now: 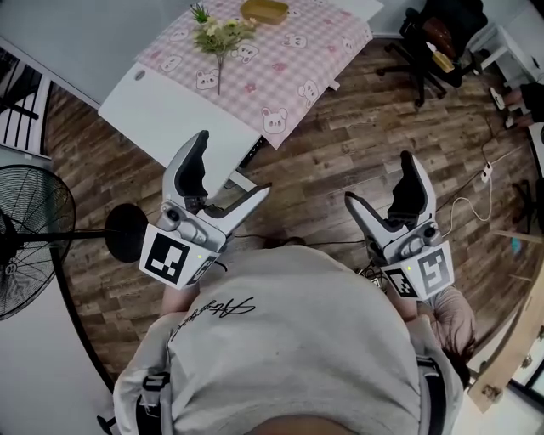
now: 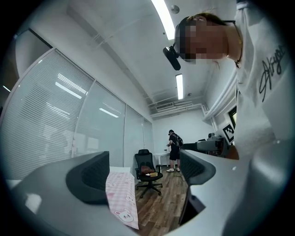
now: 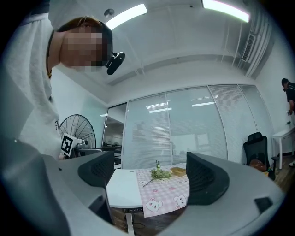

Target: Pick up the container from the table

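Head view: container (image 1: 264, 11) far off on table (image 1: 161, 110); shallow, probably light, rigid. Best grip: rim edge. Left gripper (image 1: 234, 163), right gripper (image 1: 378, 178): jaws spread, empty.

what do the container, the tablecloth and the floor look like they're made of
Container: shallow, tan-yellow, matte; possibly wood or plastic, too small to tell.
Tablecloth: soft fabric, pink check with bear prints, hanging limp over the white table edge.
Floor: wood or wood-look planks, with visible grain and seams and a slight sheen.
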Motion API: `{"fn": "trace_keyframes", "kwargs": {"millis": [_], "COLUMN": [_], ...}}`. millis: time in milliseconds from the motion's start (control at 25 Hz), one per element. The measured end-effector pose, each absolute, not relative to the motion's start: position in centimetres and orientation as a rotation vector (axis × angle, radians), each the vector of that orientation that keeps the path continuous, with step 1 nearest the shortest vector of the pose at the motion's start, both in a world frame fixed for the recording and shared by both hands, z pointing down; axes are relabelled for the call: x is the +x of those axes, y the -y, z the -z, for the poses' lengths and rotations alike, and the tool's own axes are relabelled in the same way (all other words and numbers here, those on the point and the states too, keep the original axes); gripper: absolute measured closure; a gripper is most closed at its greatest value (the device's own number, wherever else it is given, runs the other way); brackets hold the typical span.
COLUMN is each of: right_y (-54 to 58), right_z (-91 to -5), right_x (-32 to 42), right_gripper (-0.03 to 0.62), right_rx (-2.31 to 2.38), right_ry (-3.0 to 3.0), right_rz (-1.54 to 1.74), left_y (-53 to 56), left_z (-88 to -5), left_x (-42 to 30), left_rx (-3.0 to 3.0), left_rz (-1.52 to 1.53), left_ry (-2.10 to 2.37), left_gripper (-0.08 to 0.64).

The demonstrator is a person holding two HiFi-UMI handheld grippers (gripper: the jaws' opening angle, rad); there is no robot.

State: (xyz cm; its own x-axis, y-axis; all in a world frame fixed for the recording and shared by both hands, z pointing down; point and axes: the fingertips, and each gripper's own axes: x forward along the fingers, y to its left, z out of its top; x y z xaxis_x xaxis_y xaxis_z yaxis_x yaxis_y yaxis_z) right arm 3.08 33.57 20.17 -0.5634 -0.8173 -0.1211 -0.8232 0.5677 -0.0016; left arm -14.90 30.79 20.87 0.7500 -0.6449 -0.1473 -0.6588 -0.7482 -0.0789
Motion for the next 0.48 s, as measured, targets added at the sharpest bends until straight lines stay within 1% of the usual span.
{"fn": "trace_keyframes", "kwargs": {"millis": [160, 480], "right_y": [-33.6, -33.9], "right_z": [-20.9, -21.2], "right_x": [3.2, 2.0], "right_gripper": [0.103, 0.101], "right_rx": [-1.422, -1.446], "right_ry": [-2.684, -2.687], "right_rz": [-0.063, -0.058], "left_y": [-30.6, -30.9], "left_z": [-20.9, -21.3], "left_x": [-15.5, -17.4], "left_rx": [-2.816, -2.814], "left_rz": [-0.171, -0.169], "left_ry": [-1.075, -1.081], "left_gripper": [0.094, 0.092]}}
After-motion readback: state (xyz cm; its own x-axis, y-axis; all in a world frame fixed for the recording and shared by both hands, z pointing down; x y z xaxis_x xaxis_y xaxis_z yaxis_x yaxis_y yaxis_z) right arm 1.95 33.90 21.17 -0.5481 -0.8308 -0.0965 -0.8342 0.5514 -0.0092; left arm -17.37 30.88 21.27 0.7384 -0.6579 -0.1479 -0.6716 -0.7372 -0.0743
